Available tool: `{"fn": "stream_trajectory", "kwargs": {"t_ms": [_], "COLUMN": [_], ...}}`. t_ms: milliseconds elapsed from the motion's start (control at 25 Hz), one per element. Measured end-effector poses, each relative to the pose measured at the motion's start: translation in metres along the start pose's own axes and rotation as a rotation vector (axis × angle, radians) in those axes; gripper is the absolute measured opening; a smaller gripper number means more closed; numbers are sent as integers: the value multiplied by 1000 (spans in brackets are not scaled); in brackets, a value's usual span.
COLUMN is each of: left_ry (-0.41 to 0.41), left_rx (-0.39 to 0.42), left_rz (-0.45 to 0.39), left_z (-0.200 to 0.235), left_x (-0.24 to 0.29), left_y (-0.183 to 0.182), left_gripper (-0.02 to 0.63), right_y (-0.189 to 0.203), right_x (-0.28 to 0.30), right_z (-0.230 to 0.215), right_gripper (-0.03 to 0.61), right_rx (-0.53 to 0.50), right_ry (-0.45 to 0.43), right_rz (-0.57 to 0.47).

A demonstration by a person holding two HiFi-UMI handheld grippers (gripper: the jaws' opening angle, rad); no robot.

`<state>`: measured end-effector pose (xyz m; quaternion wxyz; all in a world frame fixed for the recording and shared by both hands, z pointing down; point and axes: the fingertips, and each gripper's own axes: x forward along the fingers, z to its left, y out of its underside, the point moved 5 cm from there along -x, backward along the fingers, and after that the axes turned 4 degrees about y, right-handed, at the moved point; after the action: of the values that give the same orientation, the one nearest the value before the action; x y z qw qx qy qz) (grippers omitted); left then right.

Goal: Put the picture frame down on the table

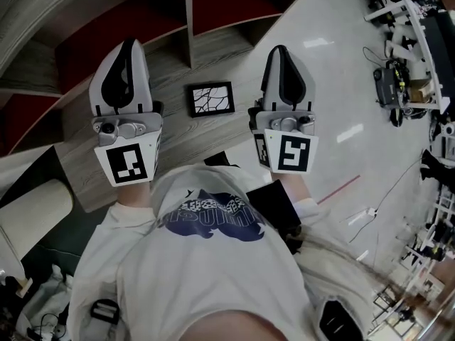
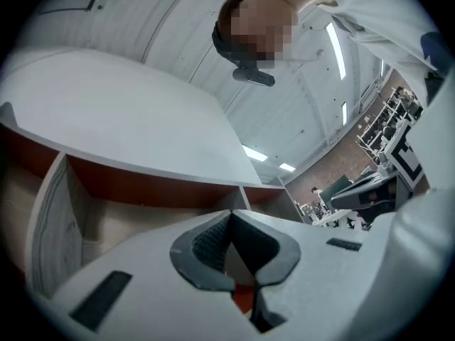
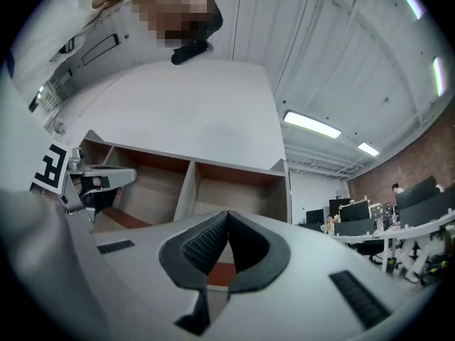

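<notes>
Head view: soft, even indoor light, moderate brightness, shadows faint. Sharp focus on picture frame [image 1: 211,99] just in front of shelf unit [image 1: 190,20]. Small white glare patches on pale floor [image 1: 334,84] right of shelf unit. View corners dimmer, stretched. Both gripper views: heavy fisheye bowing, black rounded corners. Ceiling strip lights [image 3: 311,125] above shelf unit blown out white; shelf unit recesses shadowed.

A black picture frame [image 1: 211,99] lies flat on the wooden worktop [image 1: 174,139], apart from both grippers. The left gripper [image 1: 130,45] and the right gripper [image 1: 279,50] hang on either side of it, each with its fingers [image 1: 102,73] drawn together, empty. Shelf compartments [image 1: 121,30] with red backs stand beyond, and a glossy floor [image 1: 334,77] lies to the right.
</notes>
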<state>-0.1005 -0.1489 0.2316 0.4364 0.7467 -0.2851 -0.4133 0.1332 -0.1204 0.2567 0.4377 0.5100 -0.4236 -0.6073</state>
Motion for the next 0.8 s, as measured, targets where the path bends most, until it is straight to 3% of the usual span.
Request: {"fn": "stream_trajectory", "kwargs": {"t_ms": [320, 800], "left_ry": [30, 28], "left_rx": [75, 63], "left_rz": [-31, -17], "left_z": [-7, -7], "left_x": [10, 11], "left_y": [-13, -5], "left_gripper": [9, 9], "right_y": [-10, -15], "right_x": [2, 3], "right_z": [-1, 2], "right_gripper": [0, -2], "right_rx": [-29, -42], "right_ry": [12, -1], "right_rz": [-26, -55]}}
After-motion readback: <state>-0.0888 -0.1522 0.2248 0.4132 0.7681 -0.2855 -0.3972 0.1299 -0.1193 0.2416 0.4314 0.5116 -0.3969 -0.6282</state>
